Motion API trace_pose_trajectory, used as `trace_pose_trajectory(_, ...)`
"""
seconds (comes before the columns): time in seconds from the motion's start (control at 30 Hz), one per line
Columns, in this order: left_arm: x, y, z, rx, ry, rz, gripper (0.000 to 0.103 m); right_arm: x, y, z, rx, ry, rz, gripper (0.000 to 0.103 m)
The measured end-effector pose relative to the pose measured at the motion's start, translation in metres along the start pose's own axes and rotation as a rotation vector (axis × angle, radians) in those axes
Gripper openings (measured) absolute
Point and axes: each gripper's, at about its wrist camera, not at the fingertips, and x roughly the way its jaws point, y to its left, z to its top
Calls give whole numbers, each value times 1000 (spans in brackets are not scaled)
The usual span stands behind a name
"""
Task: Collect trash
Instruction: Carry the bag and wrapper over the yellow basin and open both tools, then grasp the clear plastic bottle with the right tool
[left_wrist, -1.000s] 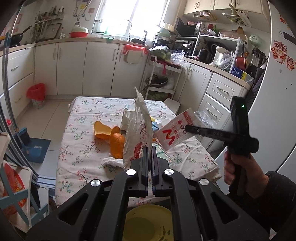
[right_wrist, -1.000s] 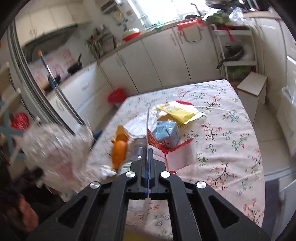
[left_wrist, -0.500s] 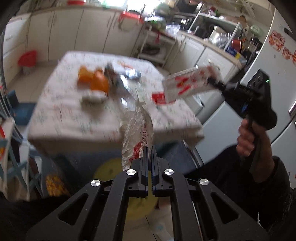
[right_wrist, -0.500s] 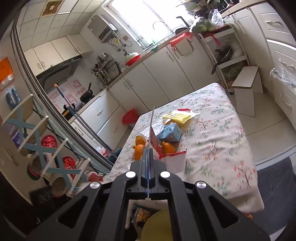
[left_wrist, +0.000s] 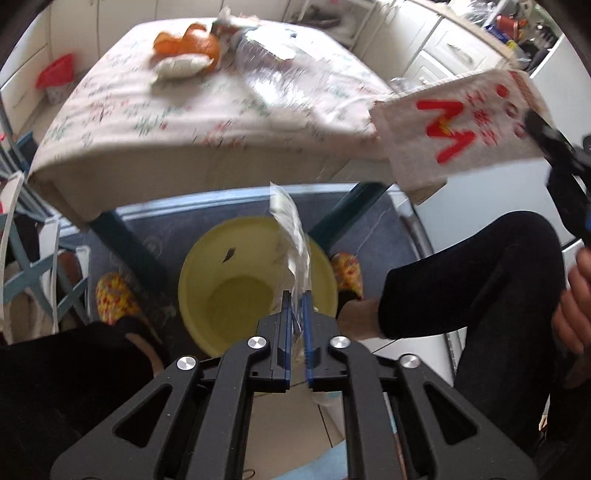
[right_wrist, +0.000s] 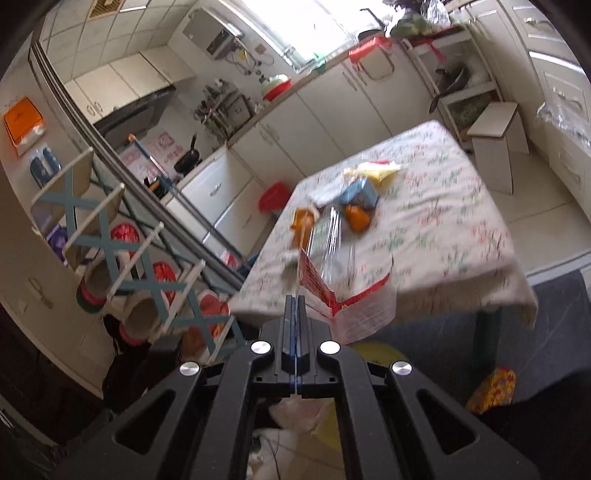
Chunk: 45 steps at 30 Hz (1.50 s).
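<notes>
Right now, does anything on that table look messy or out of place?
Yes. Orange peel, a crumpled tissue and a clear plastic bottle on its side lie scattered on the floral tablecloth, with wrappers behind them, too blurred to name.

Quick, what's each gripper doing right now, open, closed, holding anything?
Left gripper: jaws just opening over the yellow bin, clear plastic wrapper between them.
Right gripper: closed on the red and white paper bag.

Daylight pouring in from the window (right_wrist: 295, 33), blowing out to white glare there and leaving the kitchen bright. Motion blur smearing the surface (left_wrist: 192, 110) and the litter on it, with the near fingers (left_wrist: 284, 325) staying sharp. Fisheye bending straight edges, corners darkening to black.
</notes>
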Motion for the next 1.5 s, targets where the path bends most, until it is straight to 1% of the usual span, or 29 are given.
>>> trace_pose_trajectory(0.03, 0, 1, -1, -3, 2, 12, 20, 3, 0, -4, 2, 16, -4, 1)
trace_pose_trajectory(0.07, -1, 2, -1, -6, -3, 34, 32, 6, -1, -8, 6, 30, -7, 1)
trace_pose_trajectory(0.13, -6, 5, -1, -13, -23, 56, 44, 13, -3, -16, 20, 67, -10, 1)
trace_pose_trajectory(0.2, -12, 7, -1, -22, -49, 78, 48, 25, -3, -25, 21, 113, -18, 1)
trace_pose_trajectory(0.27, -18, 6, -1, -23, -79, 114, 53, 37, -1, -32, 24, 154, -20, 1)
trace_pose_trajectory(0.3, -23, 4, -2, -14, -105, 146, 55, 44, 0, -37, 26, 178, -23, 1)
trace_pose_trajectory(0.37, -30, 2, -3, 0, -152, 186, 63, 57, 2, -45, 17, 219, -32, 1)
trace_pose_trajectory(0.43, -40, -2, -4, 10, -201, 227, 69, 70, 3, -52, 12, 256, -42, 1)
trace_pose_trajectory(0.57, -58, -4, -4, 22, -297, 298, 77, 97, 5, -62, 3, 325, -68, 1)
trace_pose_trajectory(0.63, -65, -1, -2, 20, -327, 320, 79, 106, 8, -64, -9, 345, -78, 1)
trace_pose_trajectory(0.77, -75, 4, -1, 3, -369, 341, 82, 127, 11, -74, -33, 384, -105, 1)
trace_pose_trajectory(0.83, -78, 5, -1, -2, -388, 356, 84, 139, 9, -81, -36, 427, -139, 1)
trace_pose_trajectory(0.93, -84, 6, -1, -6, -417, 374, 86, 148, 4, -88, -39, 468, -182, 1)
trace_pose_trajectory(1.0, -87, 6, -1, -8, -438, 388, 87, 146, 3, -89, -44, 455, -204, 37)
trace_pose_trajectory(1.03, -88, 6, 0, -10, -447, 393, 88, 144, 4, -87, -52, 431, -219, 65)
trace_pose_trajectory(1.07, -89, 6, 0, -12, -451, 395, 89, 141, 7, -85, -72, 407, -228, 66)
trace_pose_trajectory(1.33, -89, 7, 2, -26, -466, 406, 91, 139, 11, -82, -104, 374, -247, 66)
trace_pose_trajectory(1.43, -93, 7, 5, -26, -487, 405, 92, 128, 23, -75, -169, 305, -267, 67)
trace_pose_trajectory(1.5, -95, 7, 8, -31, -506, 413, 93, 124, 26, -72, -192, 270, -274, 71)
